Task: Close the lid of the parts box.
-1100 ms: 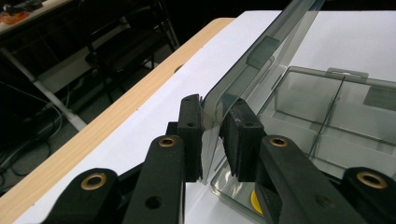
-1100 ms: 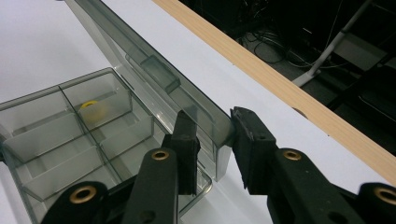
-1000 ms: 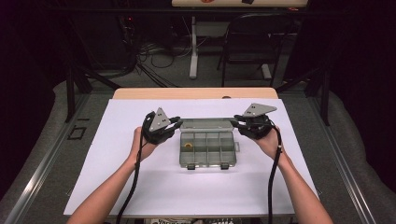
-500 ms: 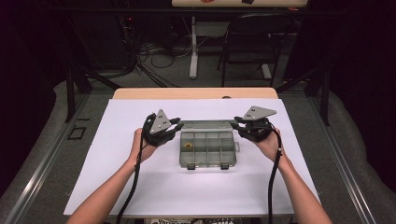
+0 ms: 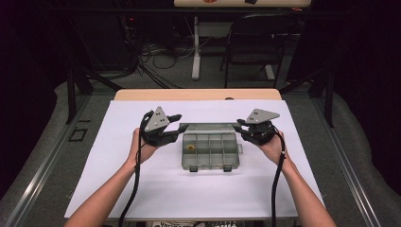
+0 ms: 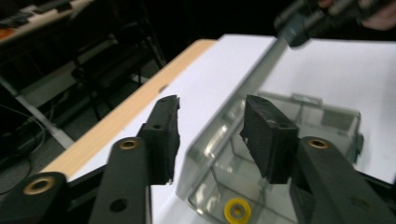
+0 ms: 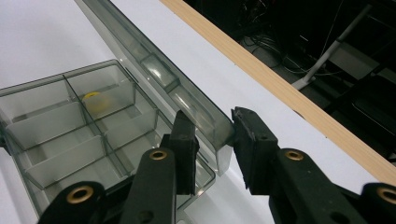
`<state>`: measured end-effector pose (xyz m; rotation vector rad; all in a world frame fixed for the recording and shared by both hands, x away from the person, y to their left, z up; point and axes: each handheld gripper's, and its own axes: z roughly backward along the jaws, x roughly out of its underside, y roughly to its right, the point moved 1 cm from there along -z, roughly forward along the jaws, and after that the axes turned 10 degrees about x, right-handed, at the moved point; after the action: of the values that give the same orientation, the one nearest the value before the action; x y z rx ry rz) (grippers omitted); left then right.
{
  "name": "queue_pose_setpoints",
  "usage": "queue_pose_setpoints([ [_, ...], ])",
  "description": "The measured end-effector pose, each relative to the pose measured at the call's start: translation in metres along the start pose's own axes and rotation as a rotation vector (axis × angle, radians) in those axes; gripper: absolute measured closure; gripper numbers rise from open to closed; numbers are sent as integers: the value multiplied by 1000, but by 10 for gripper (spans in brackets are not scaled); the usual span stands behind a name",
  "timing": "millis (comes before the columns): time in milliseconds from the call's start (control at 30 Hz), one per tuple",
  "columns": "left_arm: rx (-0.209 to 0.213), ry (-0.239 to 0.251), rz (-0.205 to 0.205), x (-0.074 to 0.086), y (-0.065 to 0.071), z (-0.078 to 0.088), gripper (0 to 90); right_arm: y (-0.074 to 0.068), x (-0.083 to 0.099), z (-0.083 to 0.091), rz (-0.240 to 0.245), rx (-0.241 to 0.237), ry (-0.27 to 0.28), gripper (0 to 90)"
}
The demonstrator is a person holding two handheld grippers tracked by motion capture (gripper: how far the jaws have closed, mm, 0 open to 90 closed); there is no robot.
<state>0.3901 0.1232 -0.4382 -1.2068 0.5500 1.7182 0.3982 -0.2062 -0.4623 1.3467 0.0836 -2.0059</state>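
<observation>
- The compartment box (image 5: pixel 210 151) is sitting mid-table on the white sheet (image 5: pixel 118 189), its lid (image 5: pixel 208 126) already standing upright.
- The right gripper (image 7: pixel 212 135) is pinching the lid's corner.
- The left gripper (image 6: pixel 210 135) has just been opening – jaws straddling the lid's other end, pads apparently off it.
- Left to do: letting go fully.

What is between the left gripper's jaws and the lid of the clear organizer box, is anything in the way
Nothing visible is. The left gripper has its jaws astride the raised lid, with only open gaps between pads and lid edge; its jaws have just been opening. The right gripper clamps the lid's other end.
</observation>
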Motion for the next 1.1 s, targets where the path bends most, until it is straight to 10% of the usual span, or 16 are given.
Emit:
queue_pose_setpoints([
  [233, -32, -53, 57, 0, -6, -13, 868, -1, 0, 1, 5, -2, 3, 694],
  [433, -8, -77, 64, 7, -3, -17, 899, -2, 1, 2, 5, -12, 2, 667],
  [633, 16, -94, 57, 13, 0, -17, 900, -7, 0, 4, -27, -60, 2, 261],
  [767, 26, -100, 53, 15, 4, -17, 900, -12, -4, 11, -28, -102, 17, 173],
  [900, 37, -100, 54, 17, 7, -17, 900, -13, -8, 20, -65, -146, 65, 239],
  [1100, 49, -107, 47, 20, 12, -15, 900, -9, -11, 23, -116, -147, 109, 591],
])
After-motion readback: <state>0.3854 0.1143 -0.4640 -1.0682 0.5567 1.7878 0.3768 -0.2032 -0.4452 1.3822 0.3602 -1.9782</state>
